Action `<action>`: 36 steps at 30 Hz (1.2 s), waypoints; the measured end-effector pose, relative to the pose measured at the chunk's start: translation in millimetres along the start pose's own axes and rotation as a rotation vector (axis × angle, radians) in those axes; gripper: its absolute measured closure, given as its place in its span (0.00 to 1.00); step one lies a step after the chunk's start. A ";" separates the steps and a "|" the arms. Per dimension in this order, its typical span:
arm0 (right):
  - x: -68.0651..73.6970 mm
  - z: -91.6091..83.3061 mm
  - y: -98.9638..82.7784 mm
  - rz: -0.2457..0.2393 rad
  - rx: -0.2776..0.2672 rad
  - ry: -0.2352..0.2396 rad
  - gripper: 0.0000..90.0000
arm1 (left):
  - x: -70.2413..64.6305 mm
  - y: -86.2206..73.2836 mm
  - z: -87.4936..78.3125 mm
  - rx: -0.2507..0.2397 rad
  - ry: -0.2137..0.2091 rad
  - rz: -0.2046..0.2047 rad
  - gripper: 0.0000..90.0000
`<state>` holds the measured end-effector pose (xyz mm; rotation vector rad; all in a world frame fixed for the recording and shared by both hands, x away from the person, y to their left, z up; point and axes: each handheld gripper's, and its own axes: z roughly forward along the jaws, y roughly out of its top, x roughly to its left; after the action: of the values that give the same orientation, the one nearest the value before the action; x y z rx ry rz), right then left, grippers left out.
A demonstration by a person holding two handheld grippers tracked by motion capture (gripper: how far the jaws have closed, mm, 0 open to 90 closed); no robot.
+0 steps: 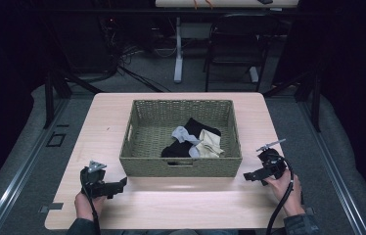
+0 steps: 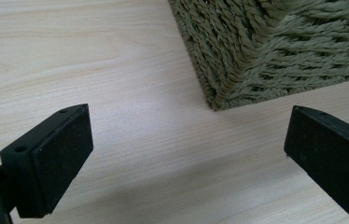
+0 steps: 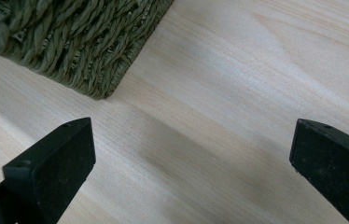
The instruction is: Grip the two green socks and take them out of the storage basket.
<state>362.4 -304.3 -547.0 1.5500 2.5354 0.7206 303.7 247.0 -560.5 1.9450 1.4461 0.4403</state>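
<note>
Basket (image 1: 181,164) with crumpled socks (image 1: 193,142)

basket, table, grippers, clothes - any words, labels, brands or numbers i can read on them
None: no readable text stands anywhere in these pictures.
Woven basket: plain weave, no tag or label to be seen.
Clothes in it: black, grey and cream pieces, no print visible.
Table: bare wood grain.
Left gripper and right gripper: plain black pads, no marking.
Items on the far desk at the top of the high view are too small to tell.
</note>
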 end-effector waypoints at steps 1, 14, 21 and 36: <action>0.1 0.3 0.1 -0.001 0.002 0.000 0.00 | -0.4 0.0 0.5 -0.005 0.001 0.000 0.01; -0.6 -1.6 -1.0 -0.006 0.016 -0.011 0.00 | -2.0 0.1 0.4 0.002 -0.002 0.006 0.01; -1.5 -10.2 1.4 0.010 0.009 -0.021 0.00 | -1.8 -0.4 0.5 0.006 0.000 0.008 0.01; -12.8 -36.6 11.2 0.041 0.024 -0.023 0.00 | -0.5 -1.6 1.0 0.000 0.002 -0.003 0.01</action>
<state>366.5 -323.8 -511.9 1.6118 2.5120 0.6756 303.0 246.4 -562.3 1.9430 1.4496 0.4409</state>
